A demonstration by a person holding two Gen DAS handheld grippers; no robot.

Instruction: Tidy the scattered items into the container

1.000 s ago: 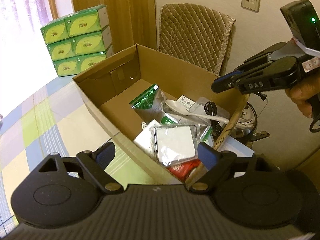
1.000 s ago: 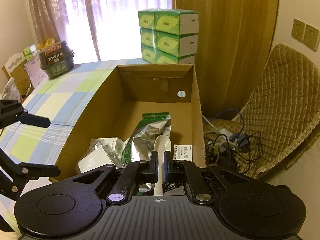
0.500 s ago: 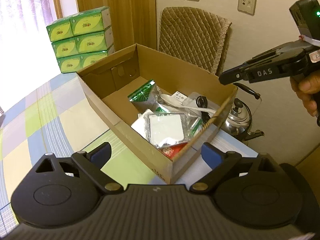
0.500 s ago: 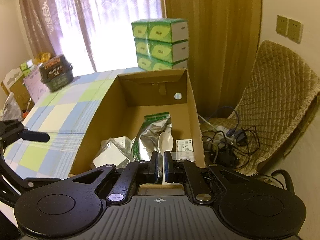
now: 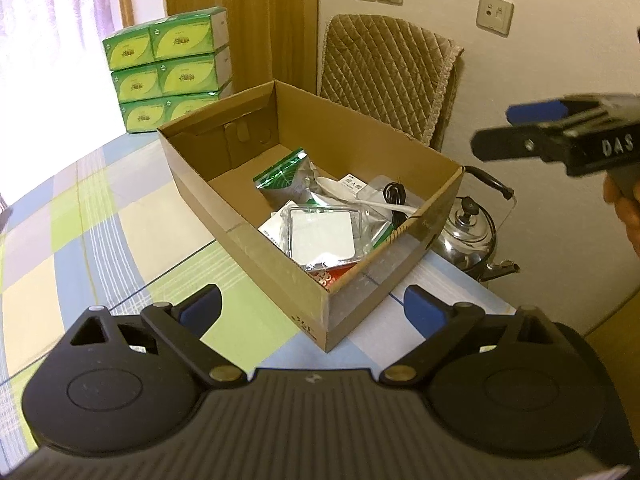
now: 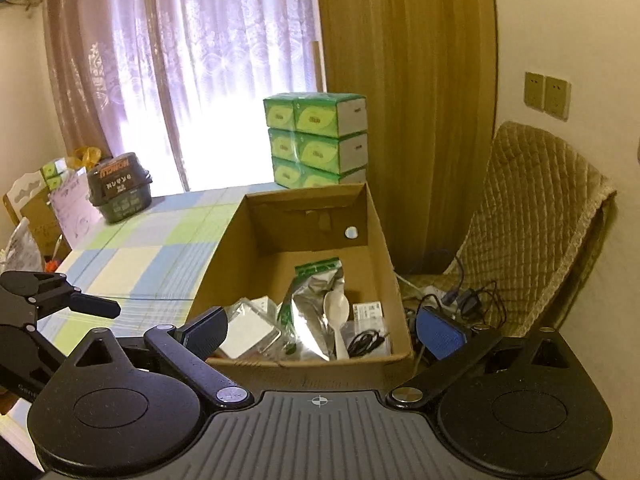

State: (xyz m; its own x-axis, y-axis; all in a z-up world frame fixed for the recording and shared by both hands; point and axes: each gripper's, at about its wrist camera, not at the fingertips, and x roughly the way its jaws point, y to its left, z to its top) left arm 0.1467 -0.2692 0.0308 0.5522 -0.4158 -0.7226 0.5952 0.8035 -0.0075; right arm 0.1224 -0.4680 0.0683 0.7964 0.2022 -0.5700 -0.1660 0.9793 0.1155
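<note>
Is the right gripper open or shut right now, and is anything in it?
Open and empty. In the right wrist view the right gripper has its blue-padded fingers spread wide, with nothing between them; the white spoon lies in the cardboard box.

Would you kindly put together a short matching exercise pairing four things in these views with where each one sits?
Things:
1. white spoon
2. kettle
3. tissue packs
4. black cable

Places:
A. stacked beyond the box's far end
B. lying on the silver pouch in the cardboard box
C. beside the box, outside it
D. coiled in the box's corner

Pairs: 1-B, 2-C, 3-A, 4-D
</note>
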